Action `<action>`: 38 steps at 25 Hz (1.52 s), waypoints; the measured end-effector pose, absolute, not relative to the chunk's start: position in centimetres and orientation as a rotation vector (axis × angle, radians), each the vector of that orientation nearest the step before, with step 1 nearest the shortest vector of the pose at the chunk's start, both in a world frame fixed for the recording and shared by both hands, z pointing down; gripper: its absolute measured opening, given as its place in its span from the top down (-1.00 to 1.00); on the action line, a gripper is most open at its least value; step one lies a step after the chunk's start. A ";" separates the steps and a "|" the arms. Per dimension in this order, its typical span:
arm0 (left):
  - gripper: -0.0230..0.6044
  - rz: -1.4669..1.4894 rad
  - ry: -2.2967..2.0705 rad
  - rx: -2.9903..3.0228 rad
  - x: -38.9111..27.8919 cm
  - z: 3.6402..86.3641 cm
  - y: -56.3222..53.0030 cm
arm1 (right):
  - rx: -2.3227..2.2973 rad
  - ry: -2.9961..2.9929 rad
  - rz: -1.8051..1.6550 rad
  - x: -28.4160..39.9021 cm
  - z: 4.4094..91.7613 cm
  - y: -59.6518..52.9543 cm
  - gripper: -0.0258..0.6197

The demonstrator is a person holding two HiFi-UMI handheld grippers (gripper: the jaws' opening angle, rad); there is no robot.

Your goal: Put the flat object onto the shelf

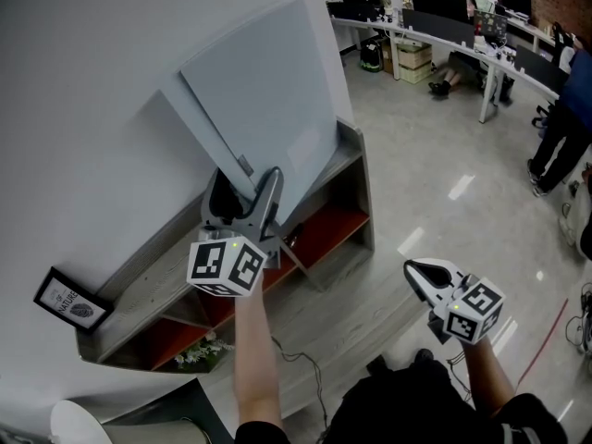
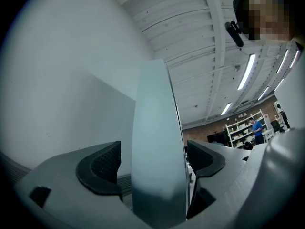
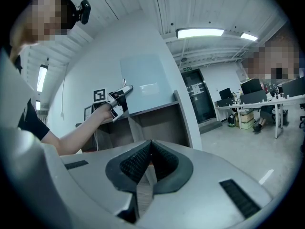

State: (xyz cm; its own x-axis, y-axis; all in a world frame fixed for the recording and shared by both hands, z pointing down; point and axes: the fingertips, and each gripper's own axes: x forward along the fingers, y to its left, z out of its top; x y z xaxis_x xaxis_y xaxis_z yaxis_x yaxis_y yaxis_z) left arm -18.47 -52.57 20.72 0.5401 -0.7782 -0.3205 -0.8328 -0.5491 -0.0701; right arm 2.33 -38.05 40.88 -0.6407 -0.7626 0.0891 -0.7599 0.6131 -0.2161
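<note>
Nearest, right gripper [image 1: 413,269] idle and low, jaws pressed together on nothing; further out, left gripper [image 1: 248,176] at the flat panel [image 1: 268,91] and its lower edge, jaws spread wide either side, not pinching, probably to release; panel standing on the shelf [image 1: 139,268] top, tilted against the wall [image 1: 92,81] for support.

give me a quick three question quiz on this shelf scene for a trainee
1. True or false: the right gripper holds the flat board.
2. Where does the board stand? A on top of the shelf, against the wall; B on the floor; C on a desk.
3. What is between the fingers of the left gripper?
Key: 1 false, its fingers are shut on nothing. 2 A. 3 the board; the fingers are spread, not clamping it.
</note>
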 end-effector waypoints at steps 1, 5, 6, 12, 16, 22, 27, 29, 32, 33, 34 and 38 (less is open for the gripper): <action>-0.43 0.373 1.363 -2.561 -18.6 20.7 -52.5 | -1.325 2.812 -0.368 2.2 40.9 -38.0 0.88; -0.44 0.386 1.363 -2.561 -19.0 20.8 -51.9 | -1.321 2.817 -0.359 1.8 40.8 -37.6 0.88; -0.44 0.388 1.364 -2.558 -19.1 20.8 -51.7 | -1.319 2.817 -0.354 1.7 40.7 -37.5 0.88; -0.45 0.379 1.386 -2.535 -19.9 21.1 -50.4 | -1.319 2.812 -0.364 1.4 40.8 -36.8 0.88; -0.47 0.363 1.395 -2.523 -20.1 21.4 -49.0 | -1.292 2.825 -0.355 1.0 40.7 -36.1 0.88; -0.48 0.329 1.409 -2.490 -19.3 21.9 -46.1 | -1.252 2.834 -0.340 1.3 40.3 -34.6 0.88; -0.47 0.306 1.412 -2.482 -17.5 22.1 -43.3 | -1.222 2.840 -0.332 2.4 40.0 -32.8 0.88; -0.47 0.296 1.413 -2.486 -16.7 22.3 -41.9 | -1.205 2.847 -0.332 2.8 39.9 -31.9 0.88; -0.47 0.282 1.422 -2.492 -15.4 23.0 -39.5 | -1.167 2.866 -0.326 3.4 39.7 -30.1 0.88; -0.47 0.281 1.430 -2.494 -15.0 23.3 -38.7 | -1.155 2.872 -0.327 3.7 39.8 -29.4 0.88; -0.46 0.279 1.439 -2.497 -14.4 23.7 -37.8 | -1.145 2.876 -0.332 4.1 39.9 -28.7 0.88; -0.41 0.248 1.473 -2.517 -12.2 25.7 -34.2 | -1.127 2.890 -0.363 6.1 40.7 -25.4 0.88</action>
State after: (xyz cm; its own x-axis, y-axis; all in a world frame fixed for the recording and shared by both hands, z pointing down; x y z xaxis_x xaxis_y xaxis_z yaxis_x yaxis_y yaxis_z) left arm -12.19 -34.22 25.65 0.4850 -0.8375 -0.2516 -0.8737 -0.4762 -0.0992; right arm 6.12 -25.44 40.65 -0.7393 -0.6701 0.0670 -0.6658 0.7124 -0.2218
